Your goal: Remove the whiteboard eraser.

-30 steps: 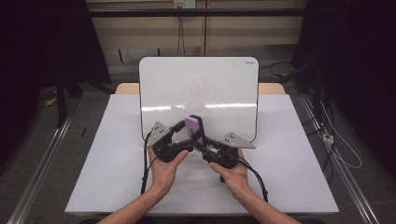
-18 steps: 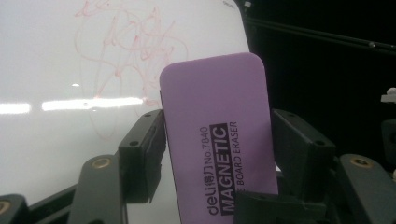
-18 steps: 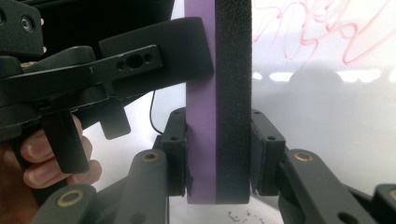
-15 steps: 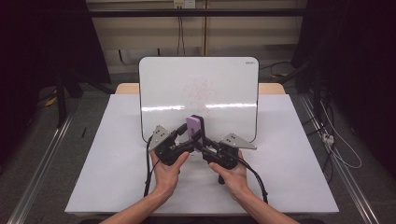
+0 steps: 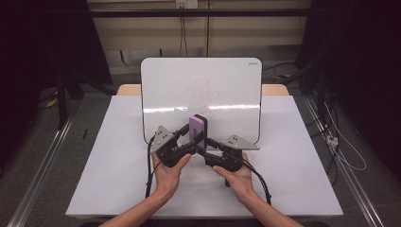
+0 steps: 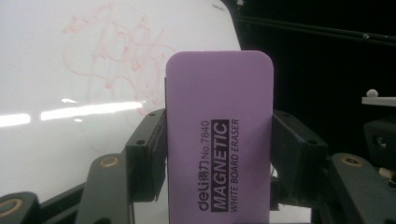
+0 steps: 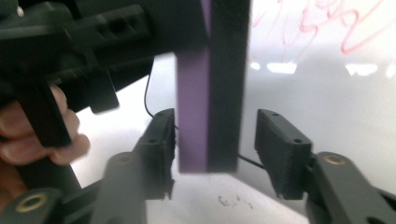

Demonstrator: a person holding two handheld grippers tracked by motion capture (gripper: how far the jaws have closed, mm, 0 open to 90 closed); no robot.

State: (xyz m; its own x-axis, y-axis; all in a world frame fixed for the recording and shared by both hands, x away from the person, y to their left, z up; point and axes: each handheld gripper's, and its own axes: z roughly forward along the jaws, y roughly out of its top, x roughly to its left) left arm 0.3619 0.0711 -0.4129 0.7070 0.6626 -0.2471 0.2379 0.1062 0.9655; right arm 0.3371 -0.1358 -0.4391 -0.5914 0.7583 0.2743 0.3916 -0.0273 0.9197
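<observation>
Holding a purple magnetic whiteboard eraser [image 6: 219, 135] upright between the pads of the left claw [image 6: 219, 154], pinched by its two long edges, printed face toward that claw's camera. Seen from above, eraser [image 5: 197, 131] raised just off the white surface [image 5: 302, 156], in front of the lower middle of the standing whiteboard [image 5: 236, 80], with faint red scribbles [image 5: 203, 92] above it on the board.

Right claw [image 7: 215, 144] spread, straddling the eraser's lower end [image 7: 210, 116] across purple back and dark felt; left pad touching or nearly touching the purple side, right pad clearly apart from the felt. Looks like a handover or regrasp, not yet closed.

Risks from here, as judgement:
- Releasing on the left before closing firmly on the right: eraser dropping to the surface, since the low grip covers little of the body.
- Closing off-centre: pushing from one pad only, twisting the eraser inside the left pinch.
- Squeezing the soft felt: spongy hold, possible slip once pressed against the board.
- Crowding: both claws close together, so knocking pads or the trailing cable [image 5: 257, 182] into the board's lower edge, tipping or shifting it.
</observation>
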